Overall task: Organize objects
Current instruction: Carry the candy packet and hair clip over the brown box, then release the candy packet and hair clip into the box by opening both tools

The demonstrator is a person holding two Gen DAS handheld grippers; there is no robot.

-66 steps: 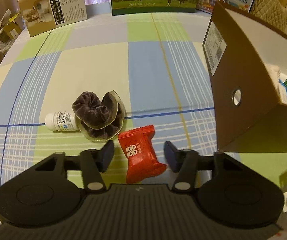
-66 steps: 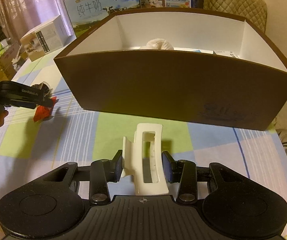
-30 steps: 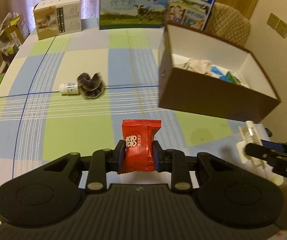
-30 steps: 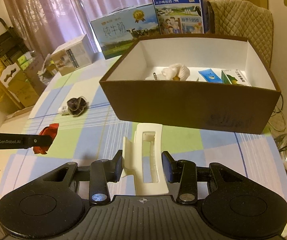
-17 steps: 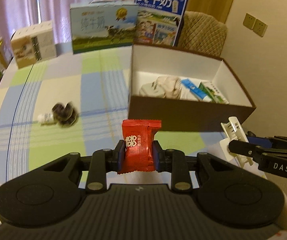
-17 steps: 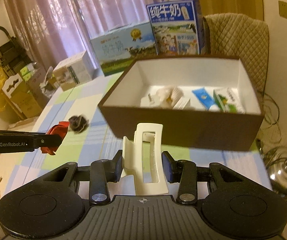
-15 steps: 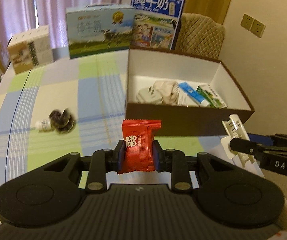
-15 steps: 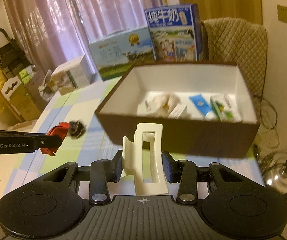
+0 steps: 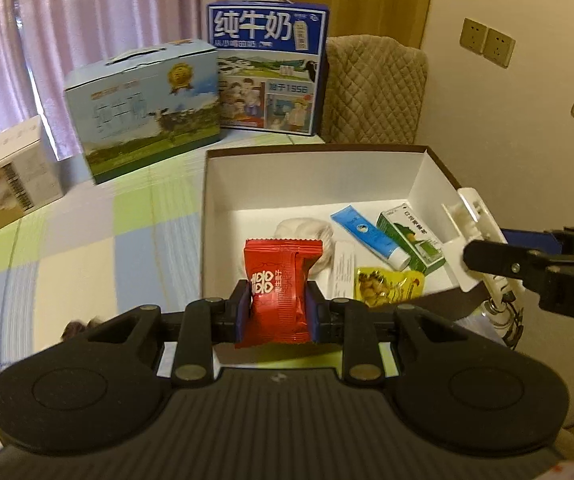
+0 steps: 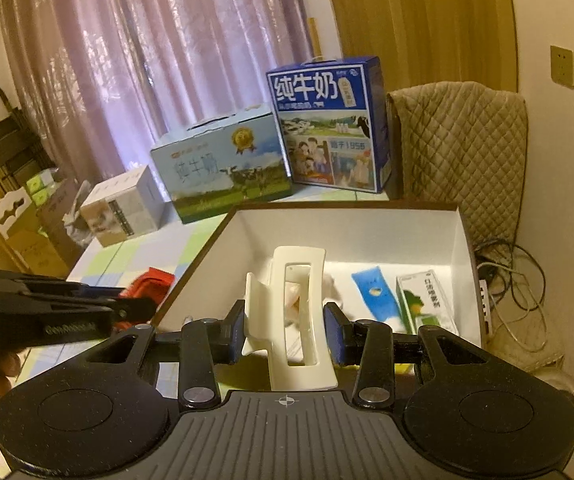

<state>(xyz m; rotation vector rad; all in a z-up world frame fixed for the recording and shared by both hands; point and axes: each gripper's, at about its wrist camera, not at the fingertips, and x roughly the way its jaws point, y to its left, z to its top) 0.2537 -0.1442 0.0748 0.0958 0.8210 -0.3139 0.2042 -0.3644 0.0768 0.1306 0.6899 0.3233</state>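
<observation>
Both grippers are hovering over the box's (image 9: 433, 168) near edge, the left gripper (image 9: 278, 307) clenching a red candy (image 9: 281, 288) and the right gripper (image 10: 285, 330) clenching a white hair clip (image 10: 297, 316), likely needing lowering and letting go inside.

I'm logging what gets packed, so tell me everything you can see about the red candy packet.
The red candy packet is a glossy pillow-style wrapper with crimped ends and a white double-happiness mark. It stands upright, pinched at its sides by the left gripper, held in the air near the brown box's near-left corner. Nothing else touches it.
</observation>
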